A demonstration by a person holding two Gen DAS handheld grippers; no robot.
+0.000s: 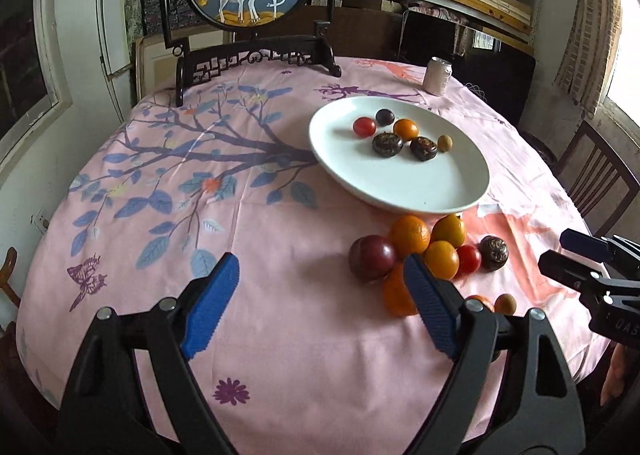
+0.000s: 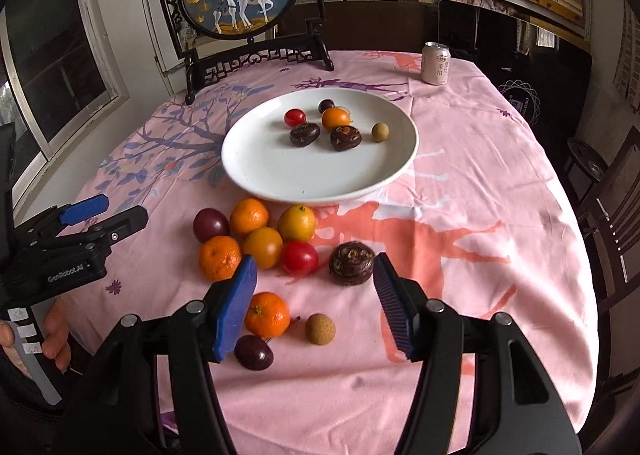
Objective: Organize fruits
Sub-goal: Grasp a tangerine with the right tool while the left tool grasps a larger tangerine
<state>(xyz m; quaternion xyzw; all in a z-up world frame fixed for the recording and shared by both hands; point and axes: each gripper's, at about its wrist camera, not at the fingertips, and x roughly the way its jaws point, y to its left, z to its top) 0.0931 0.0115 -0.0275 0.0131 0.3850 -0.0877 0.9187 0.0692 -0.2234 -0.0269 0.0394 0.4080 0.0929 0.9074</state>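
Observation:
A white plate point(image 2: 280, 175) sits mid-table and holds several small fruits, among them a red tomato point(image 2: 295, 117) and an orange point(image 2: 336, 118). The plate also shows in the left wrist view point(image 1: 400, 183). Loose fruits lie in front of it: oranges point(image 2: 220, 258), a purple plum point(image 2: 211, 225), a red tomato point(image 2: 299, 258), a dark ridged fruit point(image 2: 352, 263), a longan point(image 2: 320, 329). My right gripper point(image 2: 314, 307) is open and empty just above the near fruits. My left gripper point(image 1: 320, 307) is open and empty, left of the pile point(image 1: 416, 251).
A drink can point(image 2: 436, 63) stands at the back right of the pink tablecloth. A framed round deer screen point(image 2: 240, 3) stands at the back left. A wooden chair point(image 2: 616, 195) is at the right table edge. Shelves fill the back wall.

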